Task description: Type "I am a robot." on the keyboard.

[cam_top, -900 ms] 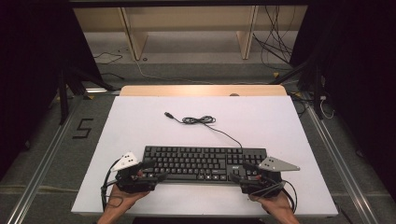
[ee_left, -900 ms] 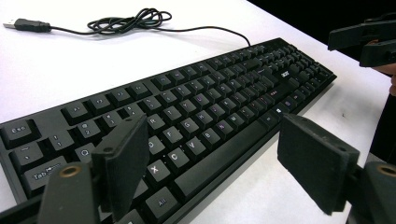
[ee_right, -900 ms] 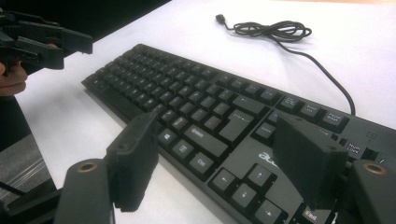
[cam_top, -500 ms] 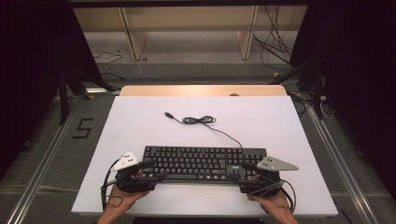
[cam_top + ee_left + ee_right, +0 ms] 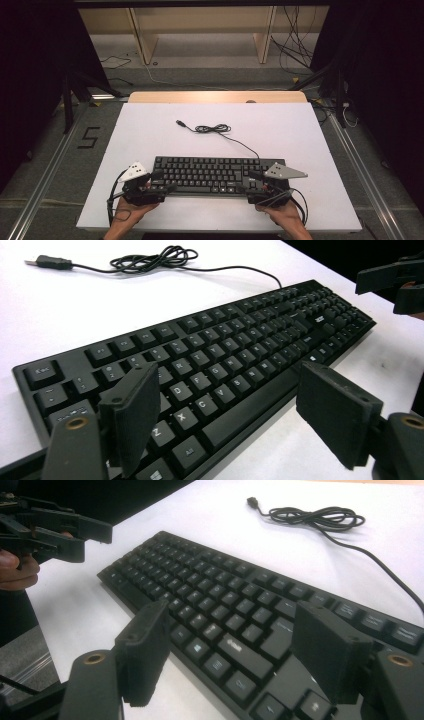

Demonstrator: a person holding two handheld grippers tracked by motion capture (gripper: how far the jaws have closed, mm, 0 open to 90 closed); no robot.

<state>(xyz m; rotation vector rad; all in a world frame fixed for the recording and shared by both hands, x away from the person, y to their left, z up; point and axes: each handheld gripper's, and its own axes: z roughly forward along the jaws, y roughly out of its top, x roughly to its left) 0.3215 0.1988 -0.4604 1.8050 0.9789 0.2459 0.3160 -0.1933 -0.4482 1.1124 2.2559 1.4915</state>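
High view shows a black keyboard [image 5: 215, 175] lying flat near the front edge of the white counter [image 5: 150, 130]. Its cable [image 5: 220, 131] runs back to a small coil, well apart from the hands.

The left tool [image 5: 162, 182] sits at the keyboard's left end. The right tool [image 5: 250, 182] sits at its right end. Both tools are wide open and hold nothing. In the left gripper view, one pad hangs over the left keys and the other hangs over the bare counter in front, so the keyboard's front edge lies between them. The right gripper view shows the same at the other end.

It looks like the person is getting ready to grab the keyboard at both ends. To do it well, each tool should go low, so one pad slips under the front edge and the other rests on top. Both should close at the same time and squeeze softly. Then both ends should move together, so the keyboard stays flat. The loose cable may drag, so slow moves are best.
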